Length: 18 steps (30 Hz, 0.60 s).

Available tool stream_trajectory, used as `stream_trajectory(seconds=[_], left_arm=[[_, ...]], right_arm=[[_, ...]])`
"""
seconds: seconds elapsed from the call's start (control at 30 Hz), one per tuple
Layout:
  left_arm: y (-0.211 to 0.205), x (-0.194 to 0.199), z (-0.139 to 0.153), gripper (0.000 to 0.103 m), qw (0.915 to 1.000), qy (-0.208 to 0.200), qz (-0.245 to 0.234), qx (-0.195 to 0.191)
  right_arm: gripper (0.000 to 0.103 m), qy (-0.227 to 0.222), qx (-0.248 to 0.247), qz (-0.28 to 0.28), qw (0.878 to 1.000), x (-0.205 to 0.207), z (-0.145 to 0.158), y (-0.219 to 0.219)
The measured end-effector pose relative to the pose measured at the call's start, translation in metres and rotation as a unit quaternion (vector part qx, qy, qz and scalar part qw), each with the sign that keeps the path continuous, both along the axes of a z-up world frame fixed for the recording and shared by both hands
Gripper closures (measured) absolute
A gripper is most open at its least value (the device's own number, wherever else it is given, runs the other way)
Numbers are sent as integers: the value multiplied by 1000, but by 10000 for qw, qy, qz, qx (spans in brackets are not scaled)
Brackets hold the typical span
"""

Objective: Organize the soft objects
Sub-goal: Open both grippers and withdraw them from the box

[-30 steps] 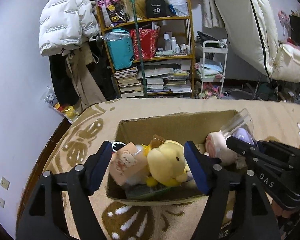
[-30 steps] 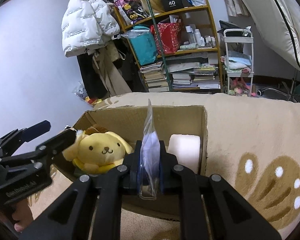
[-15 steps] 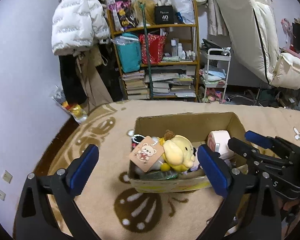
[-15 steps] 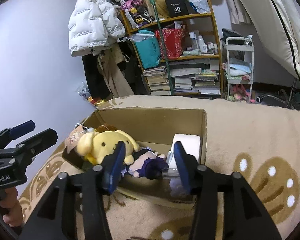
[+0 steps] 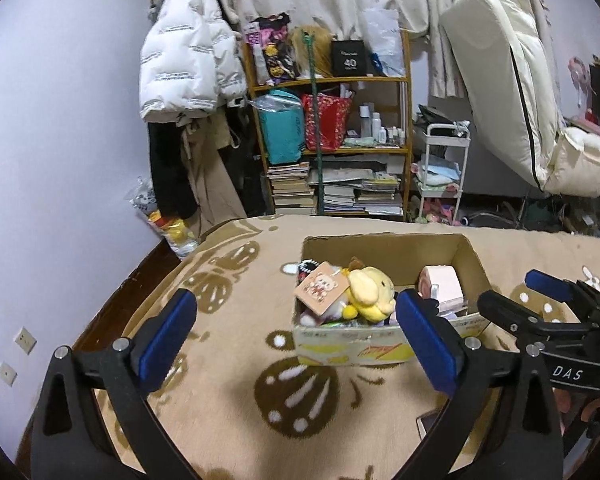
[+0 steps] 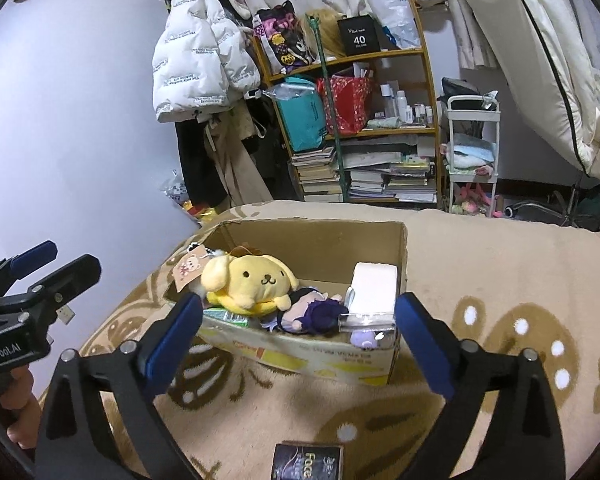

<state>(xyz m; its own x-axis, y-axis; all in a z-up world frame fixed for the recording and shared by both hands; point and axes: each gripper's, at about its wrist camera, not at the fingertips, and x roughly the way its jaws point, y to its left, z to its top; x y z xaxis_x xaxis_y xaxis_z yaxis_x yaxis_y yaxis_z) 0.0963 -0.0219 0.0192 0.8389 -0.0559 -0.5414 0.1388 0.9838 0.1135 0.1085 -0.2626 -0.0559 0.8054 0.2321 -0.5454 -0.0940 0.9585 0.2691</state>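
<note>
The cardboard box (image 5: 388,344) is viewed from above and slightly left by the left wrist camera, nearer and from its right by the right wrist camera (image 6: 300,354); box and bookshelf (image 5: 340,148) are shared.

Cardboard box (image 6: 300,354) open at the top, giving entry from above. Its near half is crowded: yellow plush dog (image 6: 256,283), purple doll (image 6: 314,314) and clear bag (image 6: 366,320) fill the front; a white roll (image 6: 374,286) stands against the right wall. The back strip of the box appears unoccupied, though partly hidden. Blanket (image 5: 228,380) before the box lies bare, save a dark packet (image 6: 308,462) at the near edge.
</note>
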Motion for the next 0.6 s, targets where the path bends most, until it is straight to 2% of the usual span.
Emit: stream_trajectory(seconds=[0.33,0.43,0.6], left_arm=[[28,-42,0,4,9998,-54,168,-116],[35,-53,-1,4,9995,-111,258,-115],[40,-61,-1,4,9994,-239,230,-134]], right_arm=[[0,213,-69,28,9997,-34,-1,6],[0,365,89,33,9993,-42,-6,8],[0,562,-39,61,9984,-47,-16,16]])
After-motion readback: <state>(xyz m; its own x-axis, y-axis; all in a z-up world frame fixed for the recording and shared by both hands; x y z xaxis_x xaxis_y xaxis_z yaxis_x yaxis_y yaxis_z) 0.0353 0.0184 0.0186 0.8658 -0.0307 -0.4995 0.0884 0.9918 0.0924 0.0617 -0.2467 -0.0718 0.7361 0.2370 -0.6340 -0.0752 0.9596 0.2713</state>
